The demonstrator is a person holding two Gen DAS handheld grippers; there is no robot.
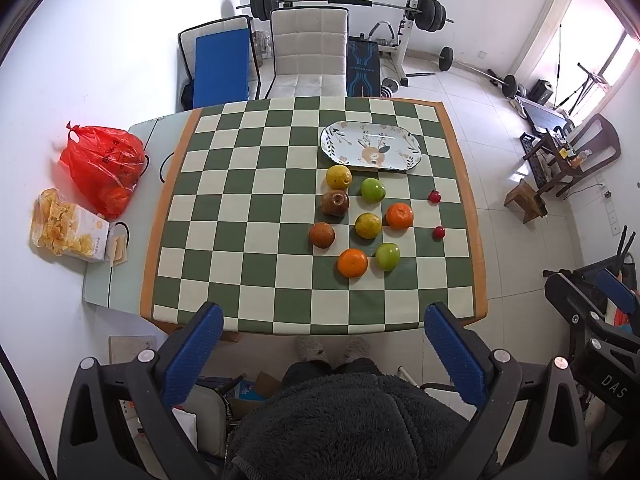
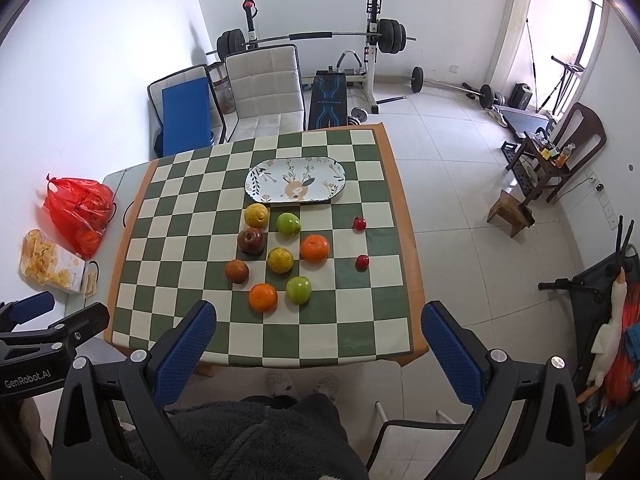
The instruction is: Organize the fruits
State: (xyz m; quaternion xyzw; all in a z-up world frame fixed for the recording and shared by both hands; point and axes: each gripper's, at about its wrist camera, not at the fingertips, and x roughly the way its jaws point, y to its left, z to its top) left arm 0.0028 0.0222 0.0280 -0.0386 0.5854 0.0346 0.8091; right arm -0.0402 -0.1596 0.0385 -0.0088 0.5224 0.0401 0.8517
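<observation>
Left gripper is spread wide, blue pads far apart, nothing between them and nothing touched; it hangs high over the near edge of the table. Right gripper is just the same: jaws released wide, empty, held above the near edge, with the person's dark fleecy clothing and slippers below.

Out past the pads lies the green-and-white checked cloth, and on it the fruit, loose in a cluster on the right half. Nearest is an orange with a green apple just beside it. Behind them sit a brownish-red fruit, a yellow-green citrus and a second orange. Further back are a dark red apple, a second green apple and a yellow fruit close to the plate's rim. Two small red fruits lie apart, toward the right edge.

The oval patterned plate sits at the far side, no fruit on it. Off to the left, a red plastic bag and a box of chips.
</observation>
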